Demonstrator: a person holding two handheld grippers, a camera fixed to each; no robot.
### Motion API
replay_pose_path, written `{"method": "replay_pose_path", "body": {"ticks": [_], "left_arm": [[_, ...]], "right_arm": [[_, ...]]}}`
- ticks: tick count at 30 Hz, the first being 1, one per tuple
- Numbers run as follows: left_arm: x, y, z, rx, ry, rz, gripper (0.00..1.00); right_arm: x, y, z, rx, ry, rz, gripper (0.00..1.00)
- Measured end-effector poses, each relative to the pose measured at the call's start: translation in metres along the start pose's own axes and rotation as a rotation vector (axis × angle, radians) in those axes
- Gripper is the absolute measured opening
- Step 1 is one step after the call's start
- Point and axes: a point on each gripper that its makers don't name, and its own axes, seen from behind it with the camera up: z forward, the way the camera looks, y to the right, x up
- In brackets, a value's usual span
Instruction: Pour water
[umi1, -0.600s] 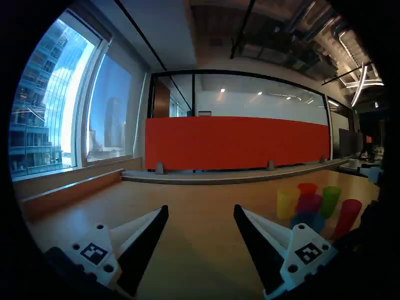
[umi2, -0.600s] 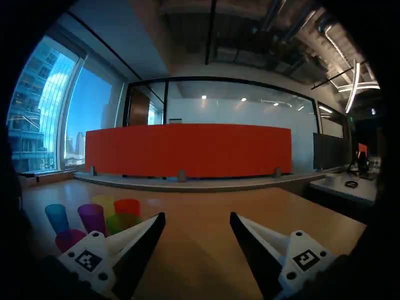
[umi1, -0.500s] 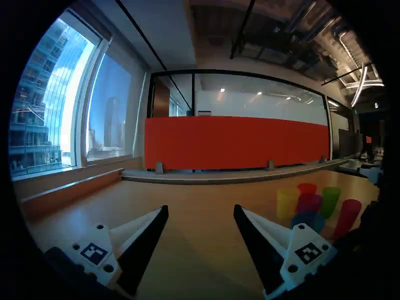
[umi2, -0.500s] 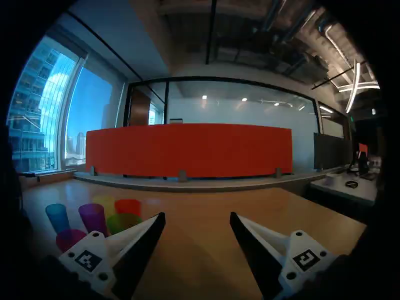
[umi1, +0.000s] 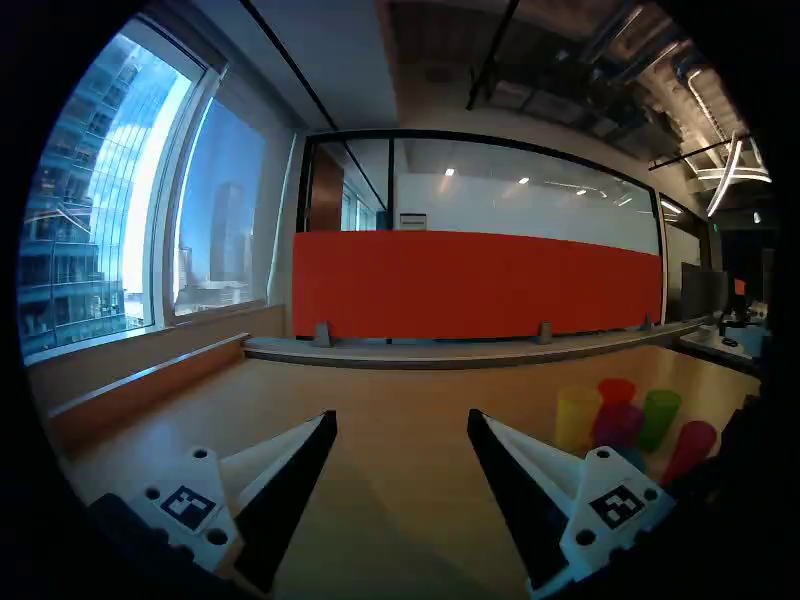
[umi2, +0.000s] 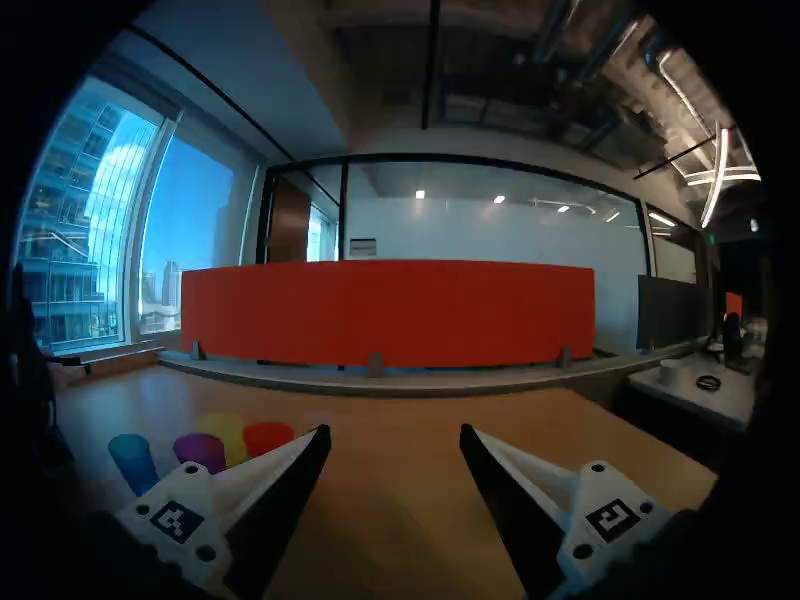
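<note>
A cluster of coloured plastic cups stands on the wooden table (umi1: 400, 430). In the left gripper view the yellow cup (umi1: 578, 417), a red cup (umi1: 615, 391), a purple cup (umi1: 618, 424), a green cup (umi1: 660, 416) and a pink-red cup (umi1: 691, 449) sit at the right, beyond my right finger. My left gripper (umi1: 400, 440) is open with nothing between its fingers. In the right gripper view the blue cup (umi2: 132, 460), purple cup (umi2: 199, 451), yellow cup (umi2: 222, 430) and red cup (umi2: 266, 437) stand at the lower left, partly behind the left finger. My right gripper (umi2: 393, 450) is open and holds nothing.
A long orange divider panel (umi1: 470, 285) runs along the table's far edge on a grey rail. Tall windows (umi1: 100, 220) line the left side. A second desk (umi2: 690, 385) with small items stands at the right.
Both views have shifted slightly: the cups sit lower in each frame, and in the right gripper view the pink and green cups have dropped behind the left finger. Both grippers stay open.
</note>
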Motion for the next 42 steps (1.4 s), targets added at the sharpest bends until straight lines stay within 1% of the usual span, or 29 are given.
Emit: {"method": "replay_pose_path", "body": {"ticks": [2, 8, 11, 18, 23, 29, 32, 35, 41, 42], "left_arm": [[0.011, 0.001, 0.001, -0.008, 0.002, -0.003, 0.97], [0.054, 0.009, 0.005, -0.053, 0.022, -0.002, 0.97], [0.073, 0.01, 0.007, -0.068, 0.021, 0.0, 0.97], [0.112, 0.01, 0.012, -0.094, 0.018, 0.009, 0.97], [0.132, 0.013, 0.016, -0.114, 0.008, 0.008, 0.97], [0.155, 0.02, 0.019, -0.148, -0.004, -0.002, 0.97], [0.168, 0.025, 0.021, -0.169, 0.002, -0.003, 0.97], [0.176, 0.027, 0.022, -0.182, -0.002, -0.001, 0.97], [0.19, 0.024, 0.023, -0.182, 0.01, -0.003, 0.97], [0.191, 0.025, 0.023, -0.188, 0.011, -0.002, 0.97]], "right_arm": [[0.009, 0.0, 0.001, 0.005, -0.005, -0.006, 1.0], [0.037, -0.001, 0.006, 0.025, -0.027, -0.016, 1.0], [0.051, -0.003, 0.008, 0.035, -0.032, -0.018, 1.0], [0.082, -0.007, 0.012, 0.049, -0.043, -0.001, 1.0], [0.105, -0.009, 0.015, 0.061, -0.043, 0.004, 1.0], [0.131, -0.012, 0.019, 0.08, -0.03, -0.001, 1.0], [0.138, -0.011, 0.02, 0.084, -0.031, 0.004, 1.0], [0.141, -0.011, 0.019, 0.093, -0.038, 0.008, 1.0], [0.146, -0.013, 0.02, 0.106, -0.045, 0.004, 1.0], [0.146, -0.014, 0.021, 0.109, -0.045, 0.001, 1.0]]}}
